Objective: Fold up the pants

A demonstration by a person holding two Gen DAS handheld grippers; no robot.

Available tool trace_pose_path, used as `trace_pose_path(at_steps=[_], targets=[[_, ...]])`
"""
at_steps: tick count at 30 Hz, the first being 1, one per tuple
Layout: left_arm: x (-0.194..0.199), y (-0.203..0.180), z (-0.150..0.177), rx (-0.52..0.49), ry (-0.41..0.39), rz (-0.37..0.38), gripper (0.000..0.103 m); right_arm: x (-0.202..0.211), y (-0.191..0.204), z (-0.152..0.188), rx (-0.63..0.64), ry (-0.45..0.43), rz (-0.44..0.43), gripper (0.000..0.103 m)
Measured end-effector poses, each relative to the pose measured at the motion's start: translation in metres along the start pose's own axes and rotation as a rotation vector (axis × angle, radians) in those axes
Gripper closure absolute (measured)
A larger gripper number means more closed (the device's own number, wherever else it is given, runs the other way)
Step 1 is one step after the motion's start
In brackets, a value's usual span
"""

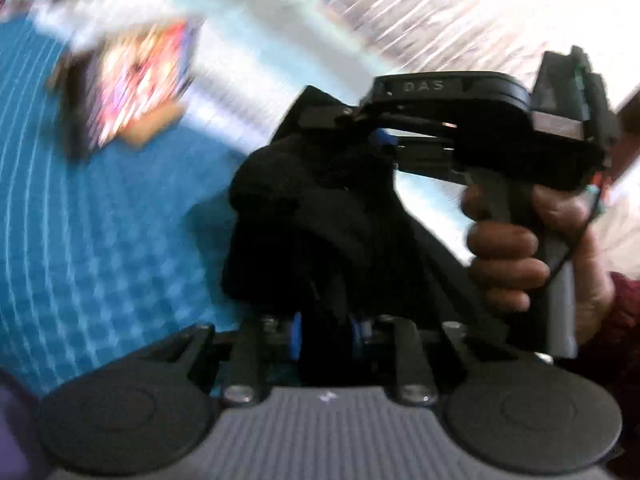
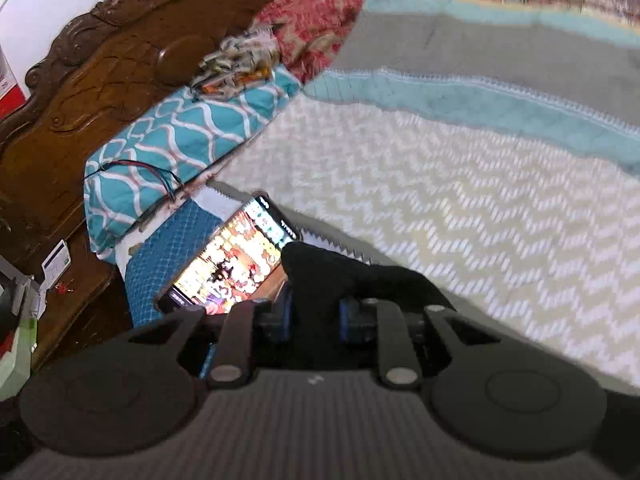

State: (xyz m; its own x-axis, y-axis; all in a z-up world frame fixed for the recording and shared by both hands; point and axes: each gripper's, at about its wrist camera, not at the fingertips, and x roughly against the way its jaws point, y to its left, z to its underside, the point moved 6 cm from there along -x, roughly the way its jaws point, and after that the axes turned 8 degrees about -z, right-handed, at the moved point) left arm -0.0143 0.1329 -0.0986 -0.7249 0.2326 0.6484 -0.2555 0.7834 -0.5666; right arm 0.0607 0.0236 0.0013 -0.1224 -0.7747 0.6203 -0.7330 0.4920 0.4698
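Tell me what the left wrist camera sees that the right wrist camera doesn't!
Only the left wrist view shows the right gripper from outside and the person's hand around its grey handle. Only the right wrist view shows the carved brown wooden headboard and the teal pillow with white wavy lines. Both show bunched black cloth pants pinched in the jaws and a lit phone screen.

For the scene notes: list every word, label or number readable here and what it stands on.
"DAS": raised letters on top of the right gripper, seen from the left wrist.
Phone screen: bright and colourful, any text too blurred to read.
White card by the headboard: print too small to read.
Nothing else legible.
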Motion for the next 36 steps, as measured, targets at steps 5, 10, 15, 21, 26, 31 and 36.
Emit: trace_pose_path(at_steps=[5,10,15,21,26,31,36], targets=[[-0.008,0.012,0.002,0.050,0.029,-0.001,0.069,-0.033,-0.023,0.029,-0.041,0.114,0.066,0.059],[0.017,0.025,-0.006,0.068,0.000,0.028,0.034,0.027,-0.025,0.002,-0.117,-0.029,-0.045,0.047],[0.034,0.034,-0.026,0.158,-0.061,0.081,0.011,0.088,-0.030,0.017,-0.048,-0.093,-0.069,0.058],[0.008,0.019,-0.045,0.124,-0.022,0.053,0.030,0.080,-0.005,0.083,0.120,0.042,-0.106,0.081],[-0.014,0.010,-0.035,0.023,0.017,-0.130,0.051,0.022,-0.003,0.114,0.103,0.163,-0.093,0.084],[0.013,0.007,-0.034,0.047,-0.016,-0.139,0.044,0.034,-0.003,0.095,0.073,0.130,-0.138,0.083],[0.056,-0.008,-0.043,0.068,-0.115,-0.094,0.040,0.090,-0.028,0.094,0.043,-0.012,-0.107,0.080]])
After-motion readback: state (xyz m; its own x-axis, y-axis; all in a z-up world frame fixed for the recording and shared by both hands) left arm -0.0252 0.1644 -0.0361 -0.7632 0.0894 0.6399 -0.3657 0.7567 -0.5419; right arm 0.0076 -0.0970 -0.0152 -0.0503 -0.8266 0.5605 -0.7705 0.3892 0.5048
